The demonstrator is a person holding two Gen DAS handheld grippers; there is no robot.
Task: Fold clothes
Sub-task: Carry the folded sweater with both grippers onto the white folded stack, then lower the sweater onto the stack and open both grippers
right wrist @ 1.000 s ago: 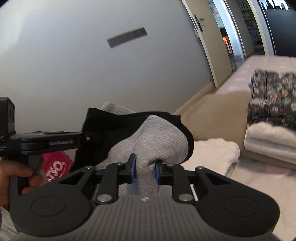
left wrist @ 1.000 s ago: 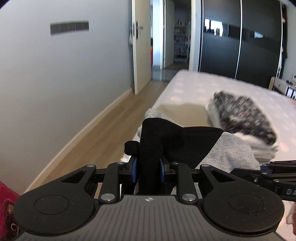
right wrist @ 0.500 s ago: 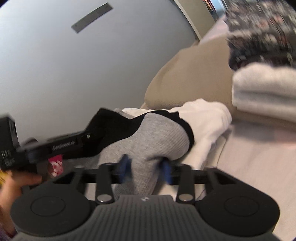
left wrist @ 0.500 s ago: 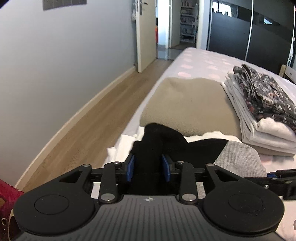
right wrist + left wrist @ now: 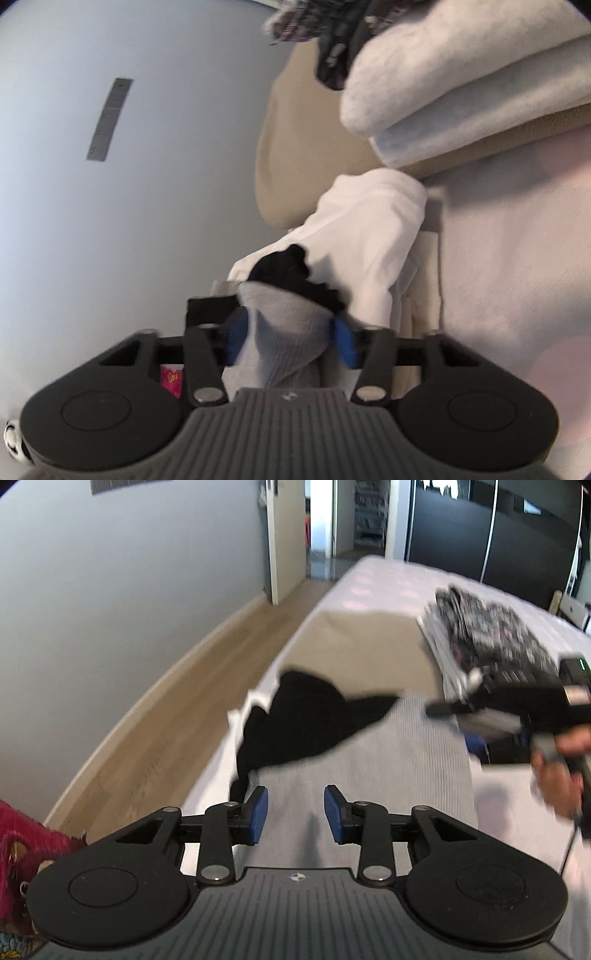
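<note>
- Two grippers: your left gripper (image 5: 293,814) stands with jaws apart, gripping nothing, over the grey-and-black sock (image 5: 388,760) on the bed (image 5: 388,576).
- Your right gripper (image 5: 290,339) is closing, its jaws around the sock's grey end.

Both views: even daylight, soft shadows. Strong fisheye curvature bends the wall (image 5: 110,609) and floor edges. Motion blur smears the clothes pile (image 5: 491,635); wardrobe (image 5: 480,524) shows glare.

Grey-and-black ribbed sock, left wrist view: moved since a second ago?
Yes. The grey-and-black ribbed sock dropped out of the left gripper, whose pads now stand apart, and lies flat on the bed, below the beige folded cloth.
</note>
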